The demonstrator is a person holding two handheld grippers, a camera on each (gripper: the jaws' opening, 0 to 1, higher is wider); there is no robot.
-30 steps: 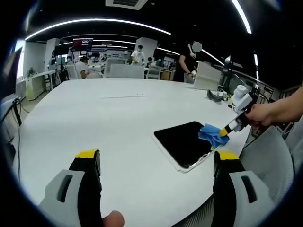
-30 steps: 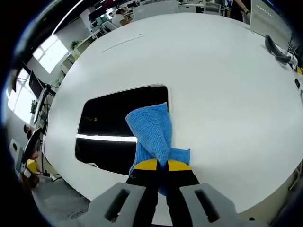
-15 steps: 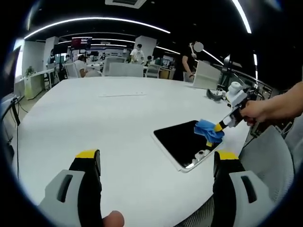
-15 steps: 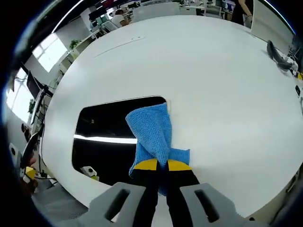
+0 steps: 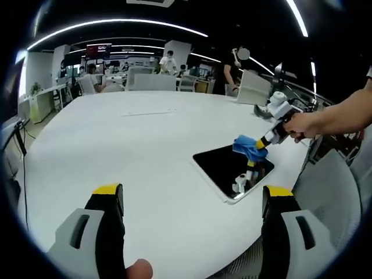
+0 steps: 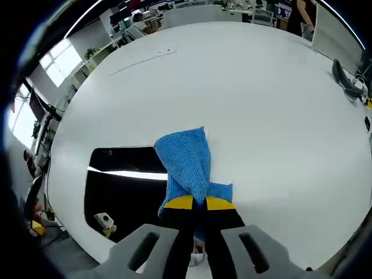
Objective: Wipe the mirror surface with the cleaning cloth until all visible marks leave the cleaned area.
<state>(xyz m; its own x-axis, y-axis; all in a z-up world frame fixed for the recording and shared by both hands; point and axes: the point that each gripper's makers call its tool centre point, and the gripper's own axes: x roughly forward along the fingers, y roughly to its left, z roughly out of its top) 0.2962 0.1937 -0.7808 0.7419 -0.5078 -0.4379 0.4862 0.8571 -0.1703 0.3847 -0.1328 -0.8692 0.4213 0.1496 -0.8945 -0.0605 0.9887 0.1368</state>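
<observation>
Mirror (image 5: 232, 171), dark rectangular pane, flat on white counter (image 5: 116, 145) near its edge. Cleaning cloth (image 6: 187, 164), blue, pinched between pressed-together jaws of right claw (image 6: 194, 203), resting over mirror's far corner and adjoining counter. Left claw (image 5: 192, 195) spread wide, holding nothing, low over counter and well apart from mirror

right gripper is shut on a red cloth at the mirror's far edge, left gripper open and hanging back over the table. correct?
Not quite: the cloth is blue, not red, as the right gripper view shows. The rest holds: the right gripper is shut on it at the far edge of the mirror, and the left gripper is open, back over the white table.
</observation>
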